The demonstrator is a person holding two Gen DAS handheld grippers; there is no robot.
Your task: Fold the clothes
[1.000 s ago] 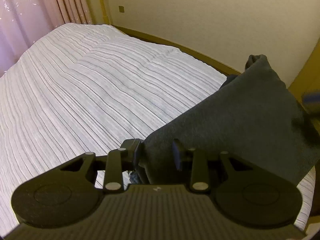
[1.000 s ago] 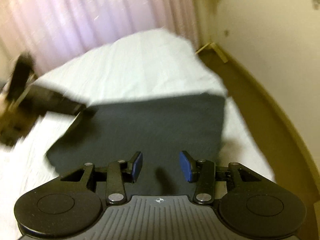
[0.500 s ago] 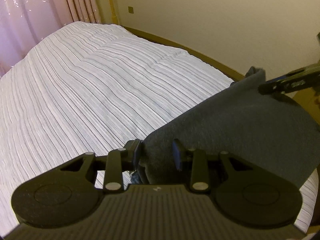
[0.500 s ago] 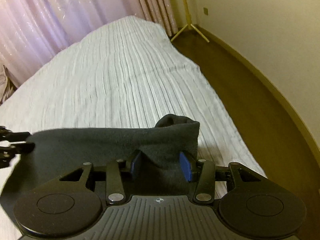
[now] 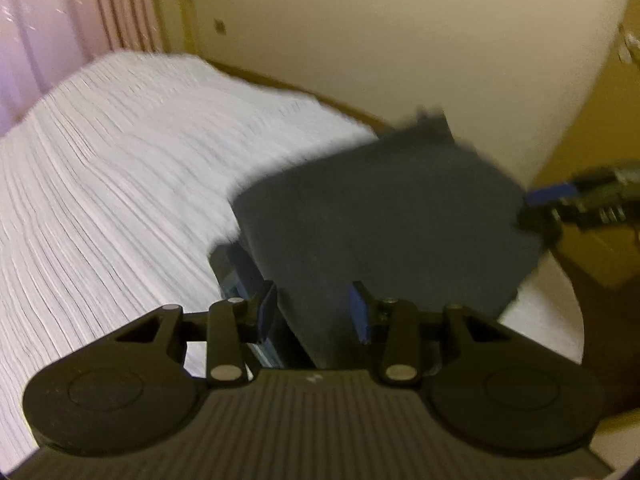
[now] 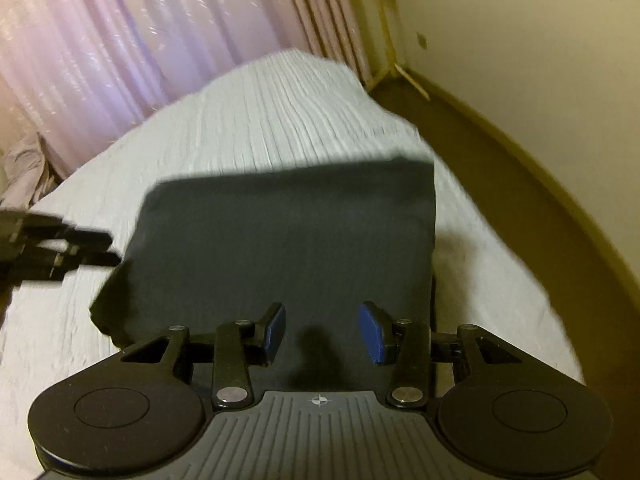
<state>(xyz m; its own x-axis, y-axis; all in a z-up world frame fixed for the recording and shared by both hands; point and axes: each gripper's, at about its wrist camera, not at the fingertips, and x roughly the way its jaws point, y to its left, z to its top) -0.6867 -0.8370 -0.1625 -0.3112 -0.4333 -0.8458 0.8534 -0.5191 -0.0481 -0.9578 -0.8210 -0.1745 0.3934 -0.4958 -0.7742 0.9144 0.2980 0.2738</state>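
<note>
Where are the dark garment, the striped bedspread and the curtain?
dark garment (image 6: 288,240), right wrist view, middle of its flat top.
striped bedspread (image 5: 100,184), left wrist view, bare striped area.
curtain (image 6: 120,40), right wrist view, pink folds.

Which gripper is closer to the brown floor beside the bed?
Right. The right gripper hangs over the cloth near the bed edge by the floor; the left gripper is at the cloth's opposite side, farther in.

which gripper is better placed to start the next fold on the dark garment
Probably left. The dark garment's corner already runs up between the left gripper's fingers, though blur hides whether it is clamped. The right gripper is open above the garment's flat middle, with no edge between its fingers.
</note>
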